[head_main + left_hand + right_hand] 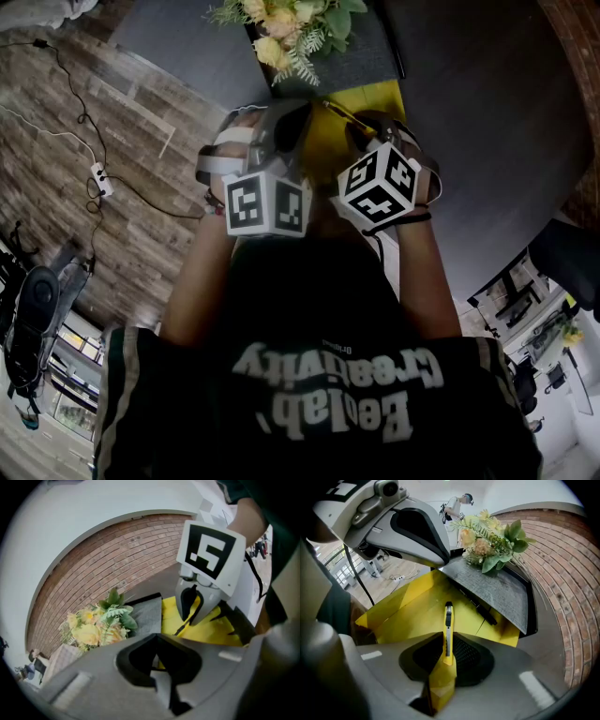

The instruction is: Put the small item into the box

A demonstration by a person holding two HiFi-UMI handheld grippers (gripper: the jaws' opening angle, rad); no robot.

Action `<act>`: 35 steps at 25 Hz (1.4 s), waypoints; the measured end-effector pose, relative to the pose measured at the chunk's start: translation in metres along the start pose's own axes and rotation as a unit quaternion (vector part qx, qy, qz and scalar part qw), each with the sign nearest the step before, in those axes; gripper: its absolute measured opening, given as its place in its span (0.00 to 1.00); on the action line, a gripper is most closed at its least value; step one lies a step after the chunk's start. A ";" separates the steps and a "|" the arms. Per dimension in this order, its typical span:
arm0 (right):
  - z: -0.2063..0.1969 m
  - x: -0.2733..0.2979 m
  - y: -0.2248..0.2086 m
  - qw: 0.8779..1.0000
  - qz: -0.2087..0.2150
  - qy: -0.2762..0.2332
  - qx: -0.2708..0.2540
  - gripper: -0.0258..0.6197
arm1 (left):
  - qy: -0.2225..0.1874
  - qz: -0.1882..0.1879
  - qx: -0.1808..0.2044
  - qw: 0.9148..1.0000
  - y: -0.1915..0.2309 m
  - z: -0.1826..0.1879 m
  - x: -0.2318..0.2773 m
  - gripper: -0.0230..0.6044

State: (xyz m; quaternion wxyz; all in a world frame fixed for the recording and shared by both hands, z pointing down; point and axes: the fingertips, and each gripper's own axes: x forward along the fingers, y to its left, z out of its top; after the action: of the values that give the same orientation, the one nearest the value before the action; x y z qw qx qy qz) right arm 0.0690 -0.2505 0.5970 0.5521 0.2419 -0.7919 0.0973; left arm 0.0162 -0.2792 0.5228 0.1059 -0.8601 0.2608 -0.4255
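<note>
A yellow utility knife (448,630) sits upright between my right gripper's (447,654) jaws, blade end pointing down into the open yellow box (412,613). The right gripper is shut on the knife's handle. My left gripper (442,560) comes in from the upper left, and its closed tips meet the raised peak of the box's back flap. In the left gripper view a sliver of yellow shows at that gripper's own tips (161,667), and the right gripper (192,609) hangs over the box (211,630). From the head view, both grippers (277,131) (361,127) flank the box (323,145).
A bunch of yellow flowers (490,543) rests on a grey felt pad (497,588) just behind the box. A black pen (480,609) lies along the box's far side. The round dark table (487,141) meets a brick wall (562,559); cables and a power strip (101,178) lie on the wooden floor.
</note>
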 end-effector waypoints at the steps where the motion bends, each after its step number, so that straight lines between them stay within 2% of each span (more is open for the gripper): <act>1: 0.000 0.001 0.000 1.000 0.000 0.002 -0.002 0.15 | 0.000 0.000 0.000 1.000 0.000 0.000 0.001 0.04; 10: 0.000 0.001 0.001 1.000 0.006 0.007 -0.004 0.15 | 0.002 -0.004 0.000 1.000 -0.002 -0.001 0.002 0.04; 23: 0.001 0.000 -0.001 1.000 -0.022 -0.015 -0.015 0.18 | 0.008 -0.005 0.010 1.000 -0.003 -0.003 0.003 0.04; 28: 0.003 -0.002 0.001 1.000 -0.014 -0.024 -0.001 0.26 | 0.008 -0.006 0.012 1.000 -0.004 -0.002 0.003 0.04; 32: 0.003 -0.002 0.002 1.000 -0.009 -0.027 0.001 0.27 | 0.007 -0.007 0.013 1.000 -0.004 0.000 0.003 0.04; 35: 0.004 -0.003 0.005 1.000 0.004 -0.029 0.009 0.34 | 0.005 -0.006 0.015 1.000 -0.004 0.002 0.001 0.04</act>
State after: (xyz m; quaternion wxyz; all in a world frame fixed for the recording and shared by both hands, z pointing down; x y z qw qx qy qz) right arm 0.0637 -0.2471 0.5932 0.5266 0.2465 -0.8074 0.0997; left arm 0.0199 -0.2771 0.5239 0.1153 -0.8579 0.2499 -0.4339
